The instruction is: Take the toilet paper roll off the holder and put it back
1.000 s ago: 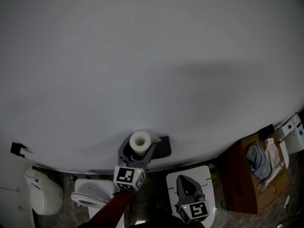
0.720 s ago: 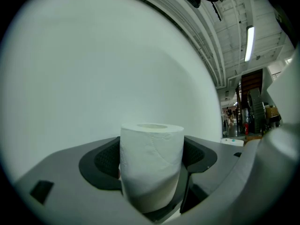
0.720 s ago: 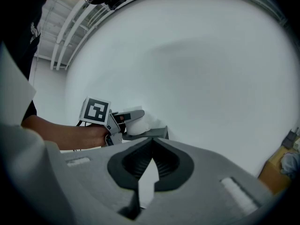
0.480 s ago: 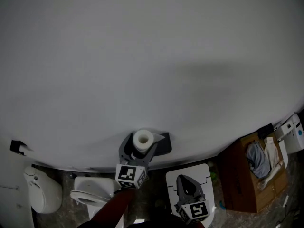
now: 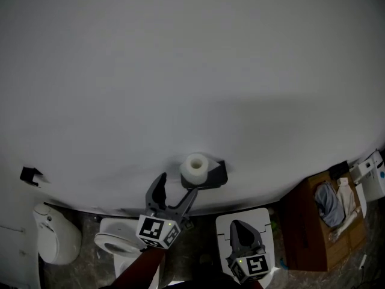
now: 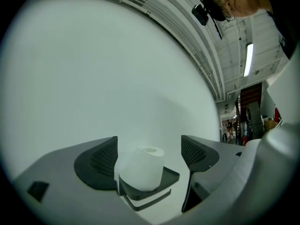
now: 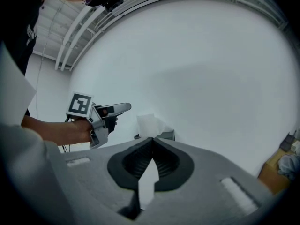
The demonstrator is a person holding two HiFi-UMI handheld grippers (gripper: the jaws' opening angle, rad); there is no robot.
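The white toilet paper roll (image 5: pixel 194 168) stands upright on a black holder shelf (image 5: pixel 215 177) fixed to the white wall. My left gripper (image 5: pixel 177 187) sits just below and left of it, its jaws wide and still opening, and its fingertips stop short of the roll. In the left gripper view the roll (image 6: pixel 143 168) rests on the holder (image 6: pixel 161 185) ahead of the spread pads (image 6: pixel 101 159), untouched. My right gripper (image 5: pixel 239 224) hangs low, shut and empty. Its own view shows the roll (image 7: pixel 147 123), the holder (image 7: pixel 167 135) and the left gripper (image 7: pixel 112 110) beyond its closed jaws.
A toilet (image 5: pixel 117 242) and a white bin (image 5: pixel 57 241) stand at lower left. A white panel (image 5: pixel 266 220) lies under the right gripper. A cardboard box with cloths (image 5: pixel 307 227) is at the right. A small black bracket (image 5: pixel 30 174) sticks from the wall.
The left gripper has let go of the roll and drawn back down and to the left with its jaws spread wider. The roll stays on the holder. The right gripper has barely moved.
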